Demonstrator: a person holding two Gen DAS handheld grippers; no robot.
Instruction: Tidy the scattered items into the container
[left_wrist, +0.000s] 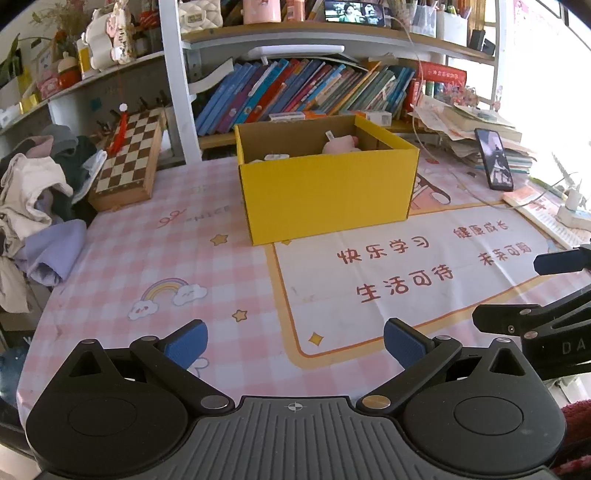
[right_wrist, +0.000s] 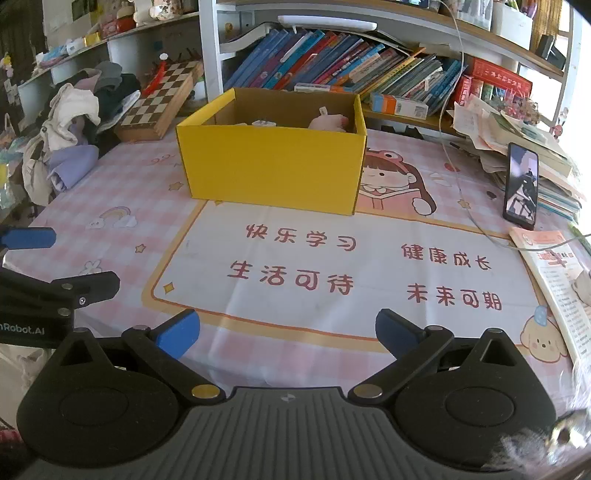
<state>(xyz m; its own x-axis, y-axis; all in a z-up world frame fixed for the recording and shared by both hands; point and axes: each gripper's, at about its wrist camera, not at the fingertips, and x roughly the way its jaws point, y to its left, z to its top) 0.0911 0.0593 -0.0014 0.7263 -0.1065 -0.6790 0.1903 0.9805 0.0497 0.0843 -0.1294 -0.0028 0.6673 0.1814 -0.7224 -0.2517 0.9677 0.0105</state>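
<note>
On the pink checked tablecloth (right_wrist: 122, 192), both tongs gape empty before bookshelves (left_wrist: 303, 88).

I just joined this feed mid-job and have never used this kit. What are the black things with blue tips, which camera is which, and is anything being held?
Each picture comes from a camera on a hand-held two-finger gripper, looking forward along its fingers. The left gripper fills the bottom of the left wrist view; the right gripper does the same in the right wrist view. Each also shows at the edge of the other's view. The blue tips are the finger pads. Both grippers are open and hold nothing.

Ahead, on a pink checked tablecloth, stands an open yellow box. Inside it a pink soft item and a small white item show over the rim. Around it lie a chessboard, a pile of clothes, a propped phone and stacked papers.
</note>
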